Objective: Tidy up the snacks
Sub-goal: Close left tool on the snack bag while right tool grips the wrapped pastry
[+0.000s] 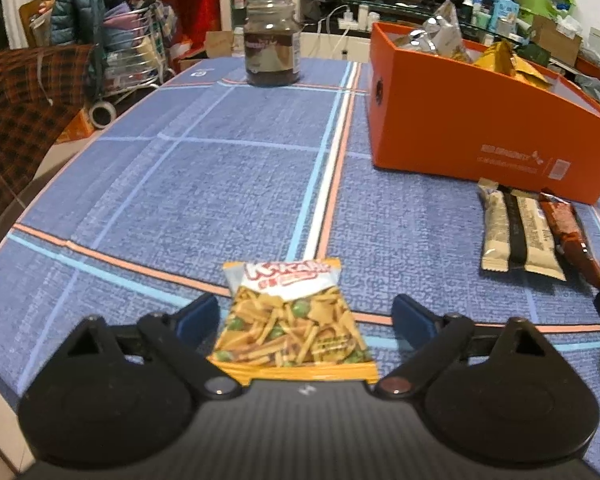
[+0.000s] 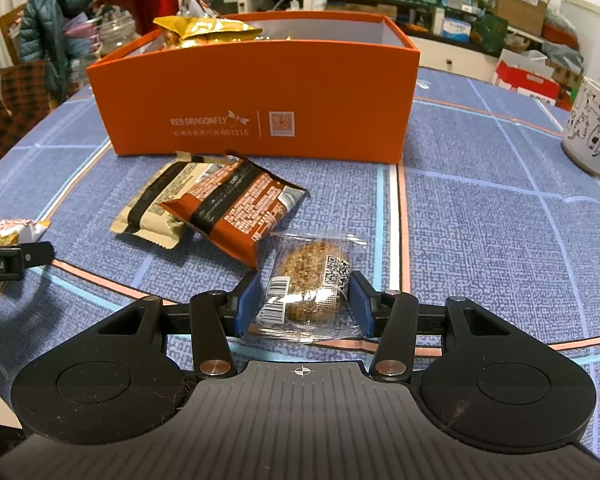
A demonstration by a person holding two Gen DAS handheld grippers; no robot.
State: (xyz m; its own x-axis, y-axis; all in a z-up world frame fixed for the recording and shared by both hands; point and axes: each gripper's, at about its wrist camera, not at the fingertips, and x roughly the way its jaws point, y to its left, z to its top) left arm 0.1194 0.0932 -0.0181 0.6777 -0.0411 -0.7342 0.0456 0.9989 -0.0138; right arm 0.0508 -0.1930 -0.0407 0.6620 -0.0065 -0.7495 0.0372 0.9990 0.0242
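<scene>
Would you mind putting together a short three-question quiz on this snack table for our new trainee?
1. True or false: the left gripper has shut on the snack-mix packet.
2. Which item sits between the right gripper's pads? A) beige bar B) clear-wrapped round cookie C) brown packet
3. Fill in: the glass jar stands ____ the orange box.

Key
1. False: the pads stand apart from the packet's sides.
2. B: the clear-wrapped round cookie; the beige bar and brown packet lie on the tablecloth ahead.
3. Outside.
</scene>
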